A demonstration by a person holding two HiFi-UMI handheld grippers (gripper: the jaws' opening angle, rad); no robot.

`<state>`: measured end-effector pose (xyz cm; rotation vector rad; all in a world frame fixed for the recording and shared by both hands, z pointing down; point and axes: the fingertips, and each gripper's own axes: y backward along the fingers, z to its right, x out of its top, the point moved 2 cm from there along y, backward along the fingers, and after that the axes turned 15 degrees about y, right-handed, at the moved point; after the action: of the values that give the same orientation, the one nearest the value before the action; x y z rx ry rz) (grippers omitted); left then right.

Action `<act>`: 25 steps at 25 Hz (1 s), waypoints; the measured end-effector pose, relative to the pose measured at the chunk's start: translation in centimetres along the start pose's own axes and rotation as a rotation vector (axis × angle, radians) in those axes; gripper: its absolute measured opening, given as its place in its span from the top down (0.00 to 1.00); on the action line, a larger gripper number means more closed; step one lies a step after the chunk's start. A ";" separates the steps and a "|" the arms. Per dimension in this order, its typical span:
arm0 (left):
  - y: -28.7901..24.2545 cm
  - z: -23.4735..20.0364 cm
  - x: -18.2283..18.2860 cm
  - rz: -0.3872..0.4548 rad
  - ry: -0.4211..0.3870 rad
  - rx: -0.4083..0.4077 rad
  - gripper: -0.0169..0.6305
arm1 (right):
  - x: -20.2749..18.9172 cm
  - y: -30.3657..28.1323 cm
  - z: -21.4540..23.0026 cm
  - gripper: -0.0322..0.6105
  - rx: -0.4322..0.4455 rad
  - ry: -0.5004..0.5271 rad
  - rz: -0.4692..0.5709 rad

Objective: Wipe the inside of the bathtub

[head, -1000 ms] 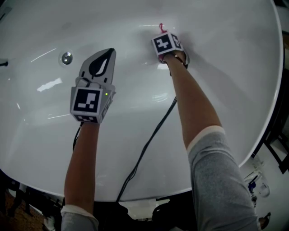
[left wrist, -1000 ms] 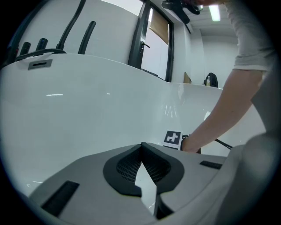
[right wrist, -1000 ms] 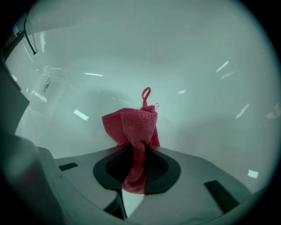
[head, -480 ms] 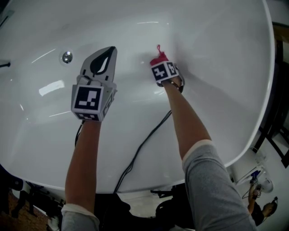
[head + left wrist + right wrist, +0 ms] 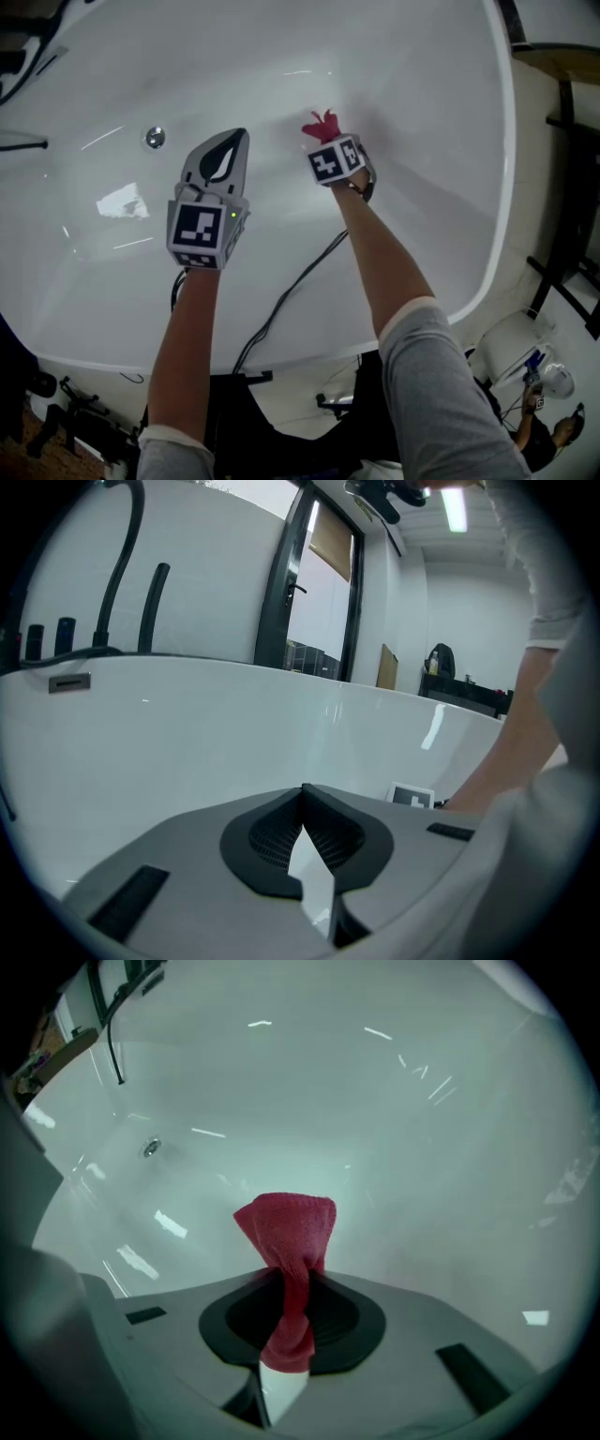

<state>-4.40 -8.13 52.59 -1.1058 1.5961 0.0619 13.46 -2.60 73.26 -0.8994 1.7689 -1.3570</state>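
The white bathtub [image 5: 422, 112] fills the head view, its inside glossy. My right gripper [image 5: 323, 141] is shut on a red cloth [image 5: 321, 126], which sticks out past the jaws toward the tub's inner wall. In the right gripper view the red cloth [image 5: 286, 1241] is pinched between the closed jaws of the right gripper [image 5: 286, 1283] and bunches up above them, close to the white tub wall [image 5: 422, 1147]. My left gripper [image 5: 230, 141] hovers over the tub floor, shut and holding nothing. The left gripper [image 5: 302, 794] points at the far tub wall [image 5: 187, 733].
A round metal drain [image 5: 154, 137] lies in the tub floor left of the left gripper, also seen as the drain [image 5: 150, 1147]. A black cable [image 5: 281, 300] runs over the near rim. Black faucet pipes [image 5: 122, 564] rise behind the far rim. Stools and gear stand outside the tub at right [image 5: 553, 375].
My right gripper with the red cloth has drawn back toward me along the tub wall, and more of the cloth shows. The view has shifted, revealing the tub's right rim. The left gripper stays put.
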 end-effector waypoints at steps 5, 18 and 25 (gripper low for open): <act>3.6 2.7 4.3 -0.012 0.010 0.016 0.98 | 2.0 8.7 2.2 0.85 -0.045 0.050 0.088; 22.3 9.1 15.2 0.039 0.020 0.017 0.98 | 1.3 33.3 2.2 0.85 -0.119 -0.007 0.264; 33.1 9.7 19.0 0.070 -0.003 0.010 0.98 | -1.7 48.9 0.8 0.85 -0.173 -0.192 0.466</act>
<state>-17.83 4.30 17.68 -1.0417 1.6306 0.1016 10.07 8.38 25.64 -0.6262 1.8179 -0.8044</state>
